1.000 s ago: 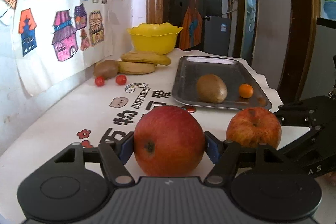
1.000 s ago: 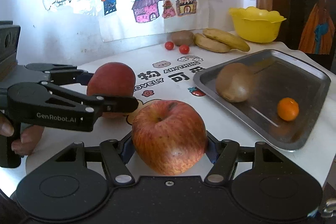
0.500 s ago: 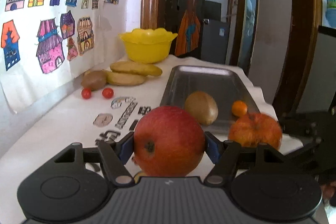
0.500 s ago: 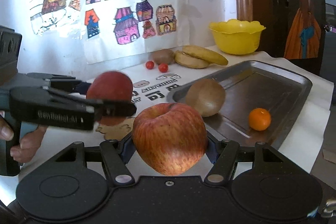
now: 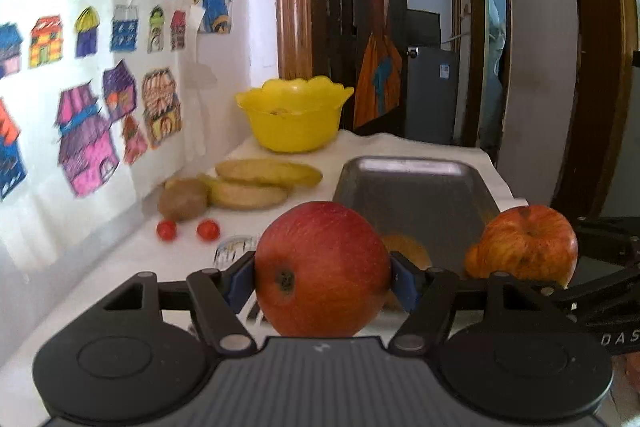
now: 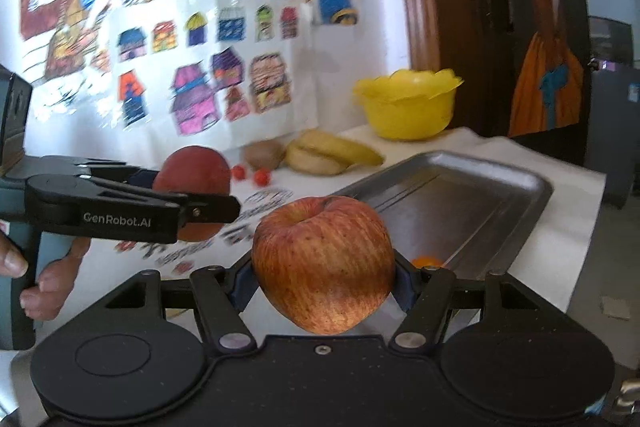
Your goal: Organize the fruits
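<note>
I had the left gripper [image 5: 323, 277] clenched on a deep red apple [image 5: 322, 268], held above the bench [image 5: 120, 275] near the close end of the metal tray [image 5: 412, 187]. My right gripper [image 6: 322, 285] gripped a streaked red-yellow apple [image 6: 323, 264], raised over the tray's near corner. Beyond, two bananas [image 5: 256, 183], a kiwi [image 5: 183, 199] and two cherry tomatoes [image 5: 208, 229] lay by the wall, a yellow bowl [image 5: 294, 119] behind them.

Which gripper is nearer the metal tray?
Right. The right gripper, holding the striped apple, hangs at the metal tray's near edge; the left gripper, holding the red apple, is beside it, further off.
</note>
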Tool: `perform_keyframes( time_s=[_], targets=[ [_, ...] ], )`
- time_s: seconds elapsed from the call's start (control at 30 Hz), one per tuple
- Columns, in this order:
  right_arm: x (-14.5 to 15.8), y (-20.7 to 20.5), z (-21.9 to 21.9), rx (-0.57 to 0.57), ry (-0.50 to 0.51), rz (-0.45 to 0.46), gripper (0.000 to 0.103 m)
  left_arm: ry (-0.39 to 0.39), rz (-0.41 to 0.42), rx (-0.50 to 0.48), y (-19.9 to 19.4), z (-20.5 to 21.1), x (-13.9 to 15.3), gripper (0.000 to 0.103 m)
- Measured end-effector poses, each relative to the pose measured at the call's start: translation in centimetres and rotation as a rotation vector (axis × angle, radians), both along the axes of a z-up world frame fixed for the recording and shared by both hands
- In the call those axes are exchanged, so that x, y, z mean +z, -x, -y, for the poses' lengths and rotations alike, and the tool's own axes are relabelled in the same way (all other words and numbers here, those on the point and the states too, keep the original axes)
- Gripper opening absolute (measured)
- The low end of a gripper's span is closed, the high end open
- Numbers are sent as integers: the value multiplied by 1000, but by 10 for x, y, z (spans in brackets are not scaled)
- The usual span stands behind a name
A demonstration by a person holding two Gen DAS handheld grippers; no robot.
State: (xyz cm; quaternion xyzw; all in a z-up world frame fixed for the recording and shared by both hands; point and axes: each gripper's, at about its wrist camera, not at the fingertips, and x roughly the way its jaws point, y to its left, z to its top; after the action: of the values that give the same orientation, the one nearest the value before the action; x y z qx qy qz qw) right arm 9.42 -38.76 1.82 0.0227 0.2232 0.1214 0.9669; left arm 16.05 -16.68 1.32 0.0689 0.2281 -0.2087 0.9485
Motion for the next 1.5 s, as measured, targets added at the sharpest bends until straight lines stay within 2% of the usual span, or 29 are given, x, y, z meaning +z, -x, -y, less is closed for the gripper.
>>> perform_keyframes(
  time_s=[0.2, 0.47, 0.8, 1.5],
  targets=[
    [2, -36, 21, -51, -10, 23, 67, 24, 16, -24, -41, 22, 3, 72],
    [-5, -67, 16, -28, 54, -6, 67, 37, -26, -37, -69, 36, -20, 72],
    [-11, -87, 14, -50, 114, -53, 67, 40, -55, -64, -85, 43, -29, 72],
    [-20, -103, 26, -75, 93, -135, 67, 7, -74, -73, -92, 51, -35, 73]
  ],
)
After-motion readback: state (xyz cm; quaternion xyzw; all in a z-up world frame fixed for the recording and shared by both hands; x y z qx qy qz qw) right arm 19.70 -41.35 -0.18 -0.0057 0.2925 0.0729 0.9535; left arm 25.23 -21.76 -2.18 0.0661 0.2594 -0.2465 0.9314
